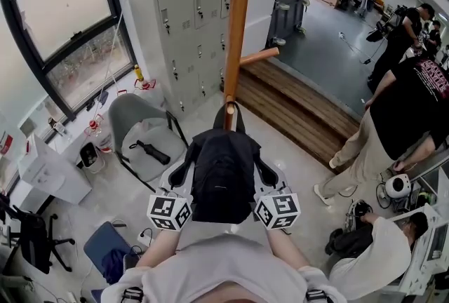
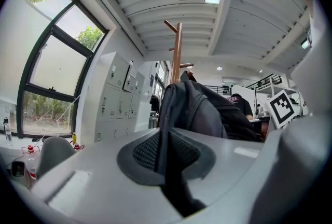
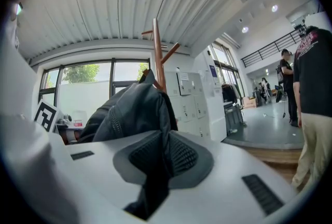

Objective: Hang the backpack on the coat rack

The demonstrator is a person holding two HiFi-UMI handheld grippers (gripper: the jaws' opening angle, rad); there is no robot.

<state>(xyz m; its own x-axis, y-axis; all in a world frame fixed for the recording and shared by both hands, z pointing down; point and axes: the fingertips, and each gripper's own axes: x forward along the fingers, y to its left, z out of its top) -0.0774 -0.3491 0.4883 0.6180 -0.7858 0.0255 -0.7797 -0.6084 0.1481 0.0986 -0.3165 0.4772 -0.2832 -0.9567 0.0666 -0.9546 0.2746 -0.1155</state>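
Note:
A black backpack (image 1: pixel 223 172) hangs between my two grippers, right in front of the wooden coat rack (image 1: pixel 239 21). Its top loop (image 1: pixel 230 111) lies against the rack's pole, just below a side peg (image 1: pixel 259 55). My left gripper (image 1: pixel 184 175) is shut on the bag's left shoulder strap (image 2: pixel 167 129). On the other side, the right gripper (image 1: pixel 265 174) is shut on the right strap (image 3: pixel 165 150). Both gripper views show the bag's body (image 2: pixel 207 111) (image 3: pixel 129 109) just beyond the jaws, with the rack's pole (image 2: pixel 176 52) (image 3: pixel 157 54) rising behind it.
Grey lockers (image 1: pixel 186 14) stand left of the rack, and a grey chair (image 1: pixel 144 137) holding a dark object sits below them. A wooden step (image 1: pixel 302 109) runs to the right. Two people (image 1: pixel 393 119) bend or crouch at the right. A desk and window fill the left.

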